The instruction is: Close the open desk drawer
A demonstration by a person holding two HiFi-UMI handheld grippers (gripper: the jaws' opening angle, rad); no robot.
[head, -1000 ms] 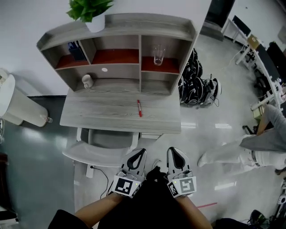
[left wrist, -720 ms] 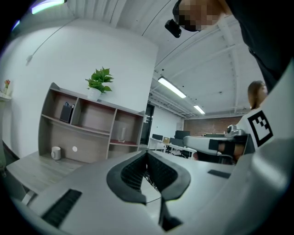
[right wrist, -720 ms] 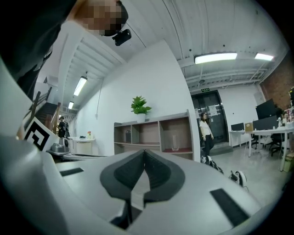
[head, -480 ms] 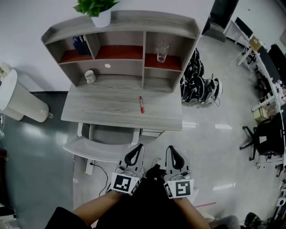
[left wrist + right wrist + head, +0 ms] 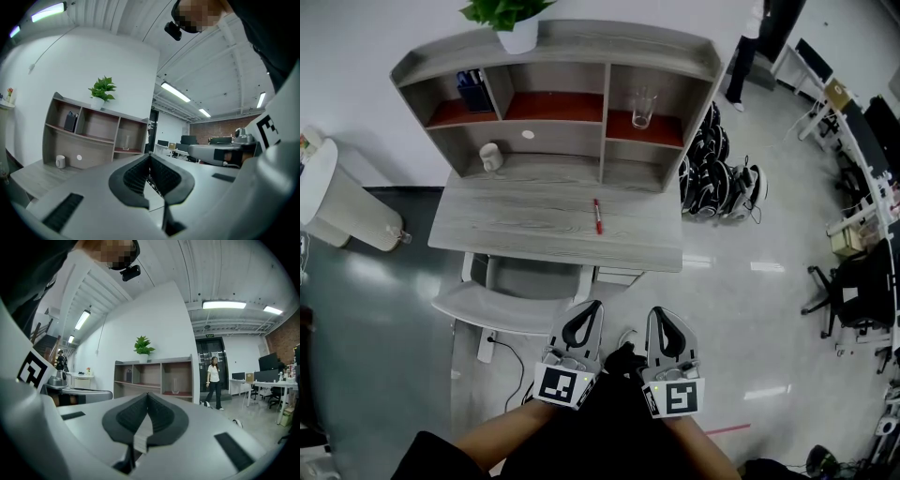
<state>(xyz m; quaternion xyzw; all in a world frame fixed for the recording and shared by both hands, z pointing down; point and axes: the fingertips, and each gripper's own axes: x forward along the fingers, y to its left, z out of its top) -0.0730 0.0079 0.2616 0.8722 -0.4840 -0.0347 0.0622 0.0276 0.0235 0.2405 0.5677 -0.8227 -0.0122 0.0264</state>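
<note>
Left gripper (image 5: 587,317), right gripper (image 5: 664,321): jaws pressed together, nothing held; side by side near drawer (image 5: 514,315); drawer pulled out past desk (image 5: 544,234) front edge, left half; wide floor (image 5: 750,281) stretch right.

The left claw (image 5: 592,307) and right claw (image 5: 662,312) are pale grey, black-lined inside (square black-and-white markers behind).
</note>
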